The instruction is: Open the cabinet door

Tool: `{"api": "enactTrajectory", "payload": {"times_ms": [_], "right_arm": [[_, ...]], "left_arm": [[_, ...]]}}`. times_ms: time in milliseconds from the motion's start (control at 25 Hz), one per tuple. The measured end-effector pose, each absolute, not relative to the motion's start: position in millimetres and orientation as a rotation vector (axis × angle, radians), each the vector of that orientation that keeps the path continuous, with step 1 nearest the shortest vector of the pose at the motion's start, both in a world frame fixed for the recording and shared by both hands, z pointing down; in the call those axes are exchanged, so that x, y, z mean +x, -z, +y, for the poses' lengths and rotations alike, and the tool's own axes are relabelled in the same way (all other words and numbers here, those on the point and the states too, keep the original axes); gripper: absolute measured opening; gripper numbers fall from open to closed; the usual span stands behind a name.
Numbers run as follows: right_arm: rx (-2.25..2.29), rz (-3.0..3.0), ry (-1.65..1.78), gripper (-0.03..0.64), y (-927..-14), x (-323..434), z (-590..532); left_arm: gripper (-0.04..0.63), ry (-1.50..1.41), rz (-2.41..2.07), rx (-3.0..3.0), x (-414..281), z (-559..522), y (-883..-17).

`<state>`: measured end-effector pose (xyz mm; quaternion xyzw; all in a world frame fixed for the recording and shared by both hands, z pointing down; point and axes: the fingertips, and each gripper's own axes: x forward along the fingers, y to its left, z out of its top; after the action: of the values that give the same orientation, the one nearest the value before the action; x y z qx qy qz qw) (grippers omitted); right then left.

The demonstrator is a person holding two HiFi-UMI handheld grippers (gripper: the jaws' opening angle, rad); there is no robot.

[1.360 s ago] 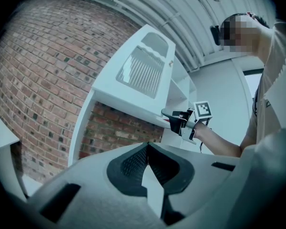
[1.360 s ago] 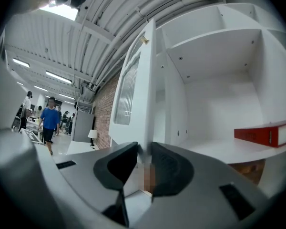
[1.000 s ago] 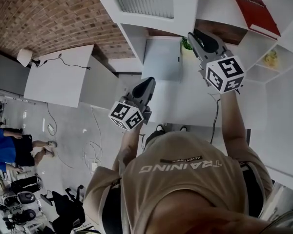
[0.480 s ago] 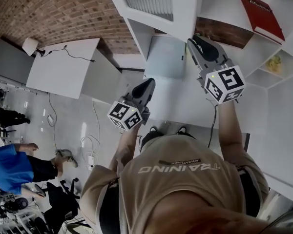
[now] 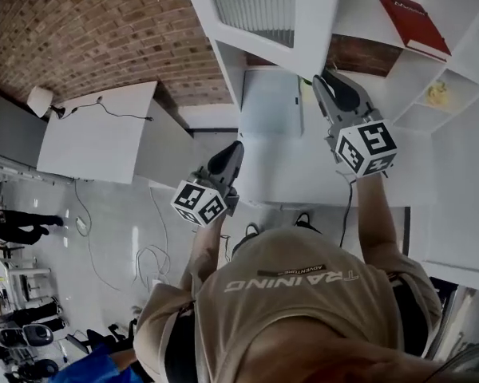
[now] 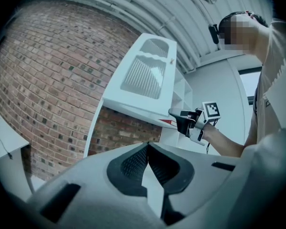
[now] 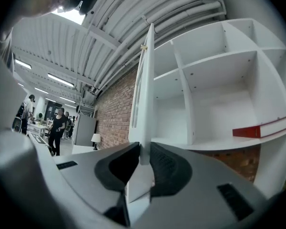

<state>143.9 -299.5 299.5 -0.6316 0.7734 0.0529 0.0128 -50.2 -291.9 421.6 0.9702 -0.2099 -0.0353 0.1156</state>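
At twelve o'clock in the head view, the white cabinet door with the ribbed glass panel [image 5: 307, 22] stands open, swung out from the white open shelf unit [image 5: 363, 10]. Your right gripper [image 5: 326, 82] meets the door's free edge at about one o'clock from the view's middle. Its jaws have just been closing, and they pinch that edge between their black ribbed pads, as the right gripper view shows. Your left gripper [image 5: 235, 147] hangs at roughly eight o'clock from the right one, apart from the door. Its jaws are pressed together with nothing between them. A flat red book [image 5: 413, 21] lies on a shelf at about one o'clock from the right gripper. A red-brown brick wall [image 5: 88, 30] fills the ten o'clock side, and a white table [image 5: 96, 130] sits at nine o'clock.
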Motion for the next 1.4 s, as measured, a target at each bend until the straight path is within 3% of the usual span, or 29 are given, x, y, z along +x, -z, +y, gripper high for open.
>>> {"api": "enactTrajectory", "payload": {"times_ms": [760,1400], "right_arm": [[-2.224,2.221,-0.17,0.071,-295.1,65.2,-271.7],[-2.028,2.292,-0.229,0.067,-293.0,61.8,-268.2]], "left_arm": [[0.008,0.103,-0.315,2.869,-122.5,-301.7,-420.6],[0.008,0.038,-0.42,2.825,-99.0,-286.4,-429.9]]}}
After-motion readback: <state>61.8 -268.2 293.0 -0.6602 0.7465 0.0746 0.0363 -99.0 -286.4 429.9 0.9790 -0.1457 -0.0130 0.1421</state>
